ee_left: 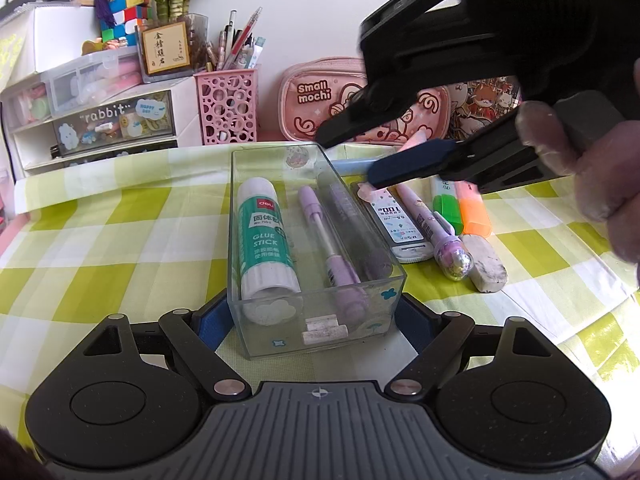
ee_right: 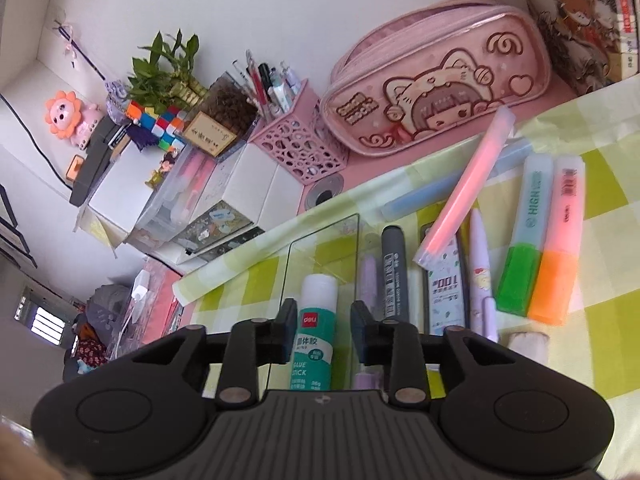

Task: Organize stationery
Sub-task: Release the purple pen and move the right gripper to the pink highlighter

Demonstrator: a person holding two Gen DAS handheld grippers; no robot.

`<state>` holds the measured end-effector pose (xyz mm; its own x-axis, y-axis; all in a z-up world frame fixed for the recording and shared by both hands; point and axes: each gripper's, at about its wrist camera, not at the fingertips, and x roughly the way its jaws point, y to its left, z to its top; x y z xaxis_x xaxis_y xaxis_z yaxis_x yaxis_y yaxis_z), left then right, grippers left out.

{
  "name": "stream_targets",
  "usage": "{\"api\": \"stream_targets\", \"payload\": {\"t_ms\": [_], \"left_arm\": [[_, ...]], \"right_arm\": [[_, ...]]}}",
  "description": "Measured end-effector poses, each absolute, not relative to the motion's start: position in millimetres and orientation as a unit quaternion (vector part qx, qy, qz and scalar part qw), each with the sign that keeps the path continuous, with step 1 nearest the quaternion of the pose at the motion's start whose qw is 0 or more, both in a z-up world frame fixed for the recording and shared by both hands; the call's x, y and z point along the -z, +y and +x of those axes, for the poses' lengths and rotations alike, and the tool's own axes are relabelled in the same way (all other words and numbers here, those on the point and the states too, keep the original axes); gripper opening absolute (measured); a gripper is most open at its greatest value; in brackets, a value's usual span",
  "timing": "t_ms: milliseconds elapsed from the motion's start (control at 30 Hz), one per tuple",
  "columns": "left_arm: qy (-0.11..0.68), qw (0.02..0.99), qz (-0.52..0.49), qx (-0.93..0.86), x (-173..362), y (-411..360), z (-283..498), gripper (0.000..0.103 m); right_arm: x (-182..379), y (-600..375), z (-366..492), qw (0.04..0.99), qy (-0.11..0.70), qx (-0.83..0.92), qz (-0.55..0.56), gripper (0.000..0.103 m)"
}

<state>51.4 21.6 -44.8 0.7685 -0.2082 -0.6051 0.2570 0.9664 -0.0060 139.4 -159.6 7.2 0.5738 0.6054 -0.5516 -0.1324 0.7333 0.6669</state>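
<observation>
A clear plastic box (ee_left: 376, 312) stands on the green checked cloth, and my left gripper (ee_left: 312, 316) is shut on its near end, one blue pad on each side wall. Inside lie a glue stick (ee_left: 264, 236), a purple pen (ee_left: 332, 248), a grey marker (ee_left: 360, 232) and small white eraser bits. My right gripper (ee_left: 352, 158) hovers open over the box's far right corner with nothing between its fingers. In the right wrist view the right gripper (ee_right: 324, 320) looks down on the glue stick (ee_right: 316, 328) below it.
Right of the box lie a lead refill case (ee_left: 400, 220), a cartoon pen (ee_left: 432, 224), green (ee_left: 446, 208) and orange (ee_left: 474, 212) highlighters and a white eraser (ee_left: 488, 268). A pink tube (ee_right: 464, 188) lies further back. A pink pencil case (ee_left: 320, 100), pen holder (ee_left: 228, 108) and drawers (ee_left: 100, 128) line the wall.
</observation>
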Motion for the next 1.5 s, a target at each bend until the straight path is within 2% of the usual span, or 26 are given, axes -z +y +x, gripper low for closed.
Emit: {"api": "stream_targets", "payload": {"t_ms": [567, 1233, 1500], "left_arm": [[0.317, 0.94, 0.039, 0.124, 44.9, 21.7, 51.5, 0.082], [0.317, 0.94, 0.039, 0.124, 44.9, 21.6, 51.3, 0.082], [0.317, 0.94, 0.039, 0.124, 44.9, 21.6, 51.2, 0.082]], "right_arm": [[19.6, -222.1, 146.1, 0.843, 0.406, -0.137, 0.326, 0.043], [17.1, -210.3, 169.7, 0.858, 0.389, -0.124, 0.313, 0.044], [30.8, -198.1, 194.1, 0.851, 0.406, -0.12, 0.311, 0.044]]}}
